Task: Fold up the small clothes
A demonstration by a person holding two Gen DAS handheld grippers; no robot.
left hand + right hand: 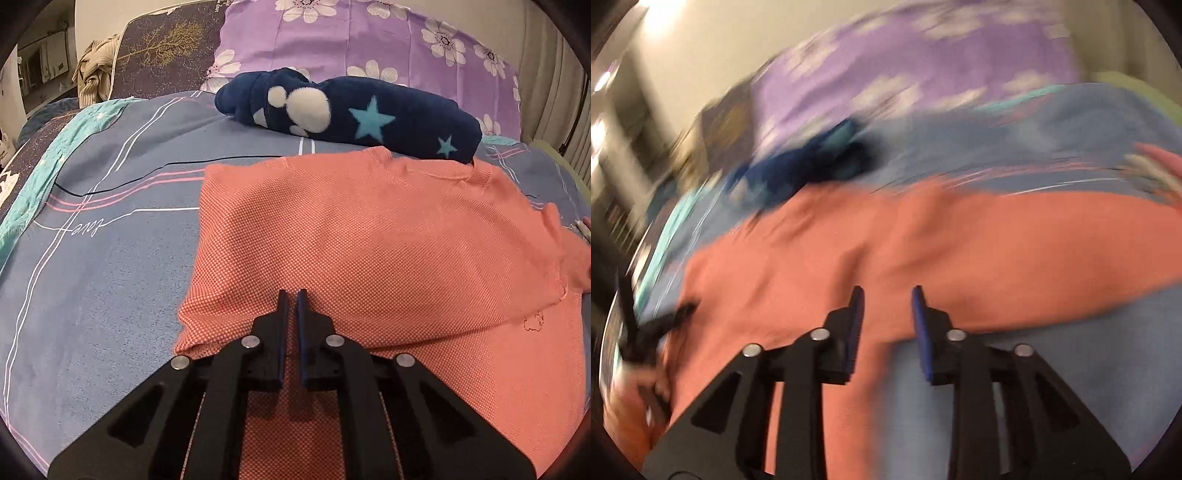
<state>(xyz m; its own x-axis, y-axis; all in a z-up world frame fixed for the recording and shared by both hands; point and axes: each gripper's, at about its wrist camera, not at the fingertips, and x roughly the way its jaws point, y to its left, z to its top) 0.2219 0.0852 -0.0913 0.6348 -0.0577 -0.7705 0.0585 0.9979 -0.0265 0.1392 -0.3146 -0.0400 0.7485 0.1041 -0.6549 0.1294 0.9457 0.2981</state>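
My left gripper (291, 295) sits over the near hem of the coral shirt (369, 229), jaws clenched to a thin slit; I cannot tell whether any cloth is pinched between them. My right gripper (888, 291) hangs released over the shirt's near edge, its view smeared, so I judge it's swinging fast. The shirt lies spread on the blue bedsheet (110, 240). My worry: a hasty right-hand grab could drag the shirt askew or catch sheet as well. Beyond the shirt's collar, touching it, lies a rolled navy fleece (351, 114), which a fold carried that way could snag.
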